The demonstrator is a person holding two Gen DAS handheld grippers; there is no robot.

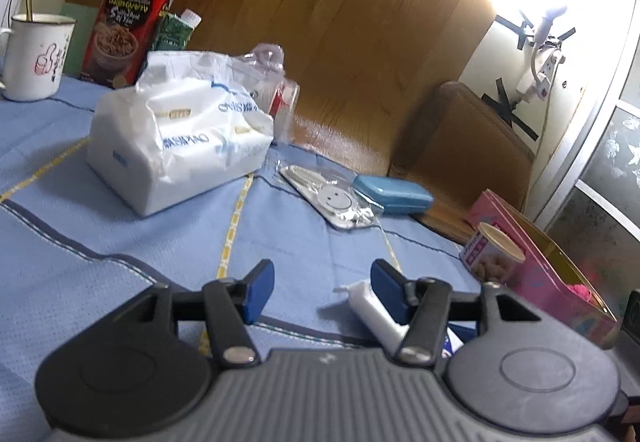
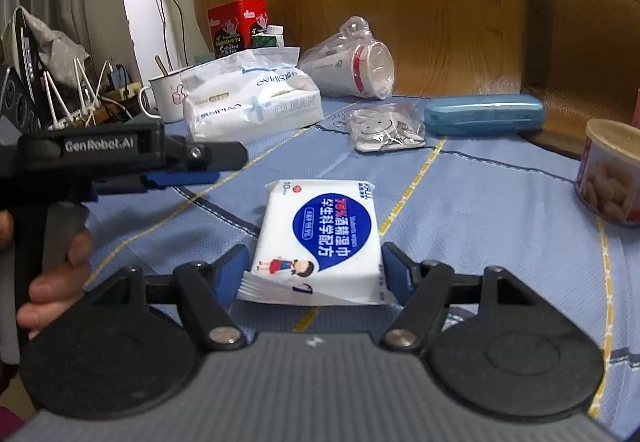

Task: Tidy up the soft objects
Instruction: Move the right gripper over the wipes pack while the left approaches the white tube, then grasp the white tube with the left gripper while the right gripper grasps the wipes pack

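Observation:
A small white wet-wipe pack (image 2: 318, 242) with a blue label lies on the blue tablecloth between the fingers of my right gripper (image 2: 316, 270). The blue pads stand at its two sides; contact is not certain. Part of the same pack (image 1: 374, 312) shows beside the right finger of my left gripper (image 1: 322, 292), which is open and empty above the cloth. The left gripper also shows at the left in the right wrist view (image 2: 180, 169). A large white tissue pack (image 1: 180, 133) lies further back (image 2: 254, 97).
A white mug (image 1: 34, 55), a red cereal box (image 1: 134, 17) and bagged cups (image 2: 352, 63) stand at the back. A smiley-face packet (image 2: 386, 125), a blue case (image 2: 484, 113), a tin (image 2: 612, 173) and a pink box (image 1: 548, 270) are to the right.

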